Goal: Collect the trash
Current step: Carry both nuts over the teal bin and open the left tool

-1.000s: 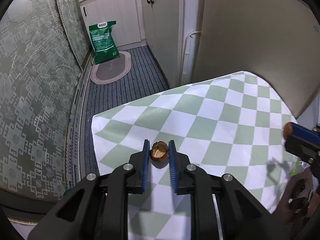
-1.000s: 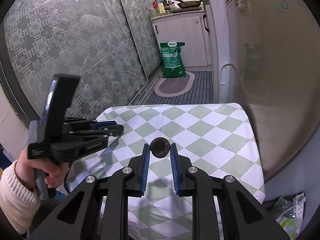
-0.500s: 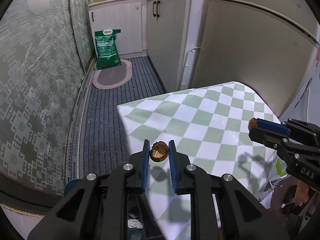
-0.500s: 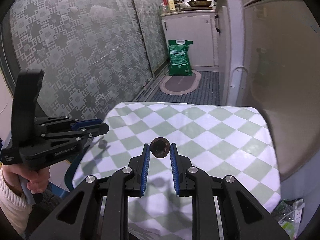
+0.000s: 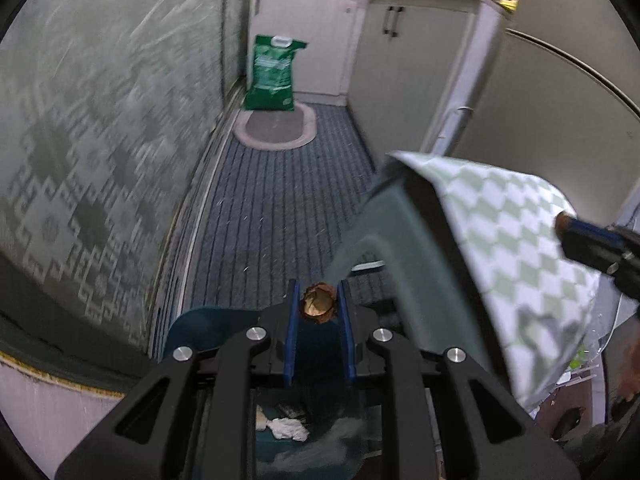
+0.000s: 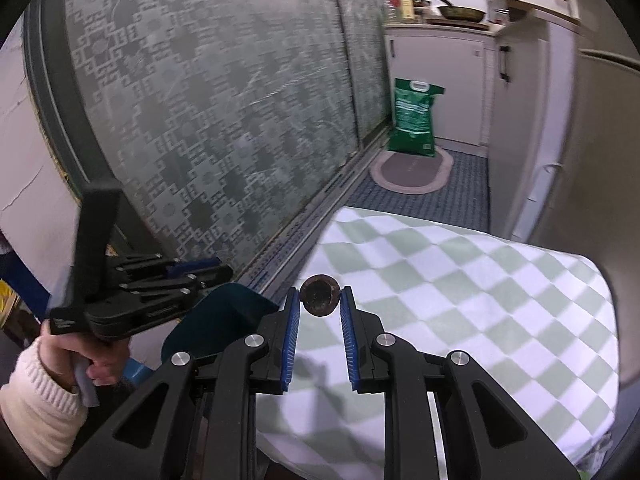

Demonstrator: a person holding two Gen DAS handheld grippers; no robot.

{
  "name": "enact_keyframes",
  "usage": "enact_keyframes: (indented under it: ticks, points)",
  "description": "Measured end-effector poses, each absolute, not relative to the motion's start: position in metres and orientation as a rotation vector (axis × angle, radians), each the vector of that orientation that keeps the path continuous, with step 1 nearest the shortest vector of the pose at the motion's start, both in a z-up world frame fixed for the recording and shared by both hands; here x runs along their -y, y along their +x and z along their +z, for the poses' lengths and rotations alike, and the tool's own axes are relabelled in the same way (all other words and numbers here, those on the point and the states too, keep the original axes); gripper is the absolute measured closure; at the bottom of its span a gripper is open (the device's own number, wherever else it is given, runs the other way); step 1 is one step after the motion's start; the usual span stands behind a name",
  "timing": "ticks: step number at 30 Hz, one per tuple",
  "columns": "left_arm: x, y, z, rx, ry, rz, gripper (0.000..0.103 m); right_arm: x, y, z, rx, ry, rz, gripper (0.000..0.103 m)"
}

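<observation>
Brown nutshell half sat pinched between the left gripper blue pads, cup side facing the camera, held off the table and above a dark teal bin whose rim showed just beyond the fingers; crumpled white tissue lay inside the bin below. Right gripper was clamped on a second shell half, darker, held over the table edge nearest the bin.

Handling, my read: shells were very light, rigid, brittle. Curved outer faces meant small contact patches, so likely to twist or pop out if squeezed harder or jolted. Grip across the widest part of the rim, as both were, looked right; ribbed pads should have helped. Drop risk low in consequence, they'd only bounce.

Surface: small table under a green-and-white checked cloth, soft, draped over the edges, no other trash visible on it in these views. Cloth could snag on fingertips when picking flat.

Room: narrow kitchen passage, striped grey floor matting, oval mat, green sack leaning at white cabinets, patterned frosted sliding door on the left side, large pale appliance on the right. Left wrist view was motion-blurred, so fine detail in the bin was uncertain
</observation>
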State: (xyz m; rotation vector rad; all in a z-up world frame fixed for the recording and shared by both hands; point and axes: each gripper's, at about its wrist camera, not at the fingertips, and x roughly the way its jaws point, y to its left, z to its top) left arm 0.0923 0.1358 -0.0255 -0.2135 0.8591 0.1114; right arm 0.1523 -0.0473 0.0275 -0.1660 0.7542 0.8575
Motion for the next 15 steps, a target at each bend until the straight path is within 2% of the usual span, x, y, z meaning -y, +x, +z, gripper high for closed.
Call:
enact_keyframes:
  ticks: [15]
  points:
    - [-0.200,0.071,-0.097,-0.991,-0.262,0.181,0.083,-0.036,0.137,0.001,-0.820,-0.256,0.939,0.083]
